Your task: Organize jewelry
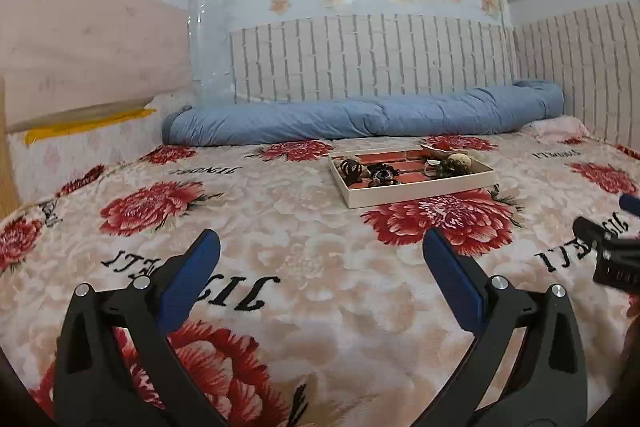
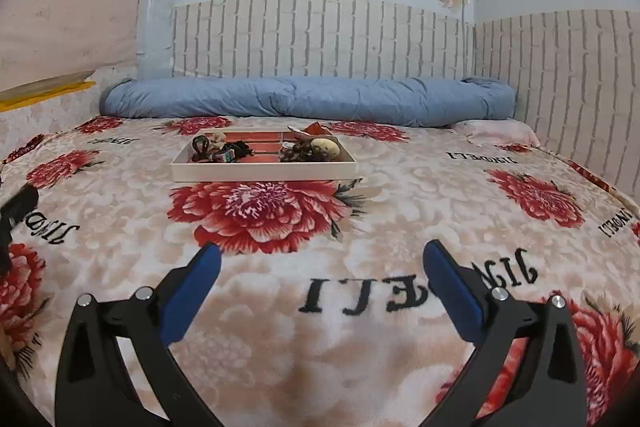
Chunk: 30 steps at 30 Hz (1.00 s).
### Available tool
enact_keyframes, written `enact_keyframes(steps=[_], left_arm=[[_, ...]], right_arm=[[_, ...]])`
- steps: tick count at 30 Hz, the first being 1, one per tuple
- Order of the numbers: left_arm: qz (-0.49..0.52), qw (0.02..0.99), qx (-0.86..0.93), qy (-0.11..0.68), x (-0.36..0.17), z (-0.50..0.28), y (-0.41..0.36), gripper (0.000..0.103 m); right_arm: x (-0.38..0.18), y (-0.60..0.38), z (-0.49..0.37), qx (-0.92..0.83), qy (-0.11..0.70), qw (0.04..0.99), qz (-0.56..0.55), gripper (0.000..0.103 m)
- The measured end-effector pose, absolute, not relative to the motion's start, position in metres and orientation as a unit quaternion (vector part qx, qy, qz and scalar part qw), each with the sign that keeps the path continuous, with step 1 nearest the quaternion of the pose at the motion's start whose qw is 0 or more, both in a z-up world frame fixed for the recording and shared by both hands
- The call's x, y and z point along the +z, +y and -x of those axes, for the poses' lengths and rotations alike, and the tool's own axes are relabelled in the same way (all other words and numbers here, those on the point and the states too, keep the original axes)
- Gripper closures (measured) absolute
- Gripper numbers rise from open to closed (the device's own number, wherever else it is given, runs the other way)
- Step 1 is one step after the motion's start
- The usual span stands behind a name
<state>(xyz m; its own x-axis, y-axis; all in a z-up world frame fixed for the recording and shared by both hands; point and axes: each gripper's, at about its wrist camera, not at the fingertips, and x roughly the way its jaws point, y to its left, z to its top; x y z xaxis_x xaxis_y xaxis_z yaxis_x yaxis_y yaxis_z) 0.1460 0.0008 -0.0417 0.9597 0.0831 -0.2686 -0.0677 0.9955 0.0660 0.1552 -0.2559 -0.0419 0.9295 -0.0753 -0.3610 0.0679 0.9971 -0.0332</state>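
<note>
A white shallow tray (image 1: 420,193) with a red lining lies on the flowered bedspread, far ahead of both grippers; it also shows in the right wrist view (image 2: 264,174). Dark hair ties and bands (image 1: 370,173) lie in its left half, beads and a pale round piece (image 1: 456,163) in its right half. My left gripper (image 1: 322,247) is open and empty above the bedspread. My right gripper (image 2: 322,259) is open and empty too, and its edge shows at the right of the left wrist view (image 1: 612,251).
A rolled blue quilt (image 1: 360,115) lies along the brick-patterned wall behind the tray. A pink pillow (image 2: 500,133) sits at the far right corner. The bedspread (image 2: 280,327) stretches between grippers and tray.
</note>
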Motion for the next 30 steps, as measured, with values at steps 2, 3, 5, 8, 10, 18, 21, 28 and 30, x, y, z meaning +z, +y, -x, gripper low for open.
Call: enact_keyframes(steps=[2, 3, 5, 8, 10, 18, 21, 28, 30], left_arm=[[-0.020, 0.990, 0.037, 0.138, -0.043, -0.147, 0.004, 0.005], [-0.019, 0.989, 0.038, 0.140, -0.044, -0.147, 0.004, 0.005], [-0.023, 0.989, 0.038, 0.142, -0.045, -0.148, 0.003, 0.005], [-0.031, 0.989, 0.038, 0.142, -0.046, -0.148, -0.001, 0.005], [-0.037, 0.989, 0.038, 0.141, -0.047, -0.148, -0.003, 0.005], [-0.039, 0.988, 0.032, 0.144, -0.048, -0.148, -0.005, 0.005], [-0.041, 0.989, 0.029, 0.142, -0.048, -0.148, -0.005, 0.005], [-0.039, 0.989, 0.029, 0.142, -0.049, -0.148, -0.006, 0.005], [-0.039, 0.989, 0.029, 0.143, -0.049, -0.149, -0.007, 0.005]], right_arm=[[-0.041, -0.255, -0.151, -0.034, 0.173, 0.984, 0.013, 0.004], [-0.041, -0.254, -0.151, -0.034, 0.170, 0.985, 0.014, 0.004], [-0.040, -0.254, -0.147, -0.034, 0.161, 0.986, 0.014, 0.004], [-0.039, -0.254, -0.146, -0.034, 0.159, 0.987, 0.013, 0.004], [-0.040, -0.255, -0.146, -0.034, 0.162, 0.986, 0.012, 0.004], [-0.039, -0.255, -0.145, -0.034, 0.162, 0.986, 0.012, 0.004], [-0.039, -0.255, -0.145, -0.034, 0.162, 0.986, 0.012, 0.004], [-0.039, -0.255, -0.144, -0.034, 0.162, 0.986, 0.012, 0.004], [-0.038, -0.255, -0.145, -0.034, 0.163, 0.986, 0.012, 0.004]])
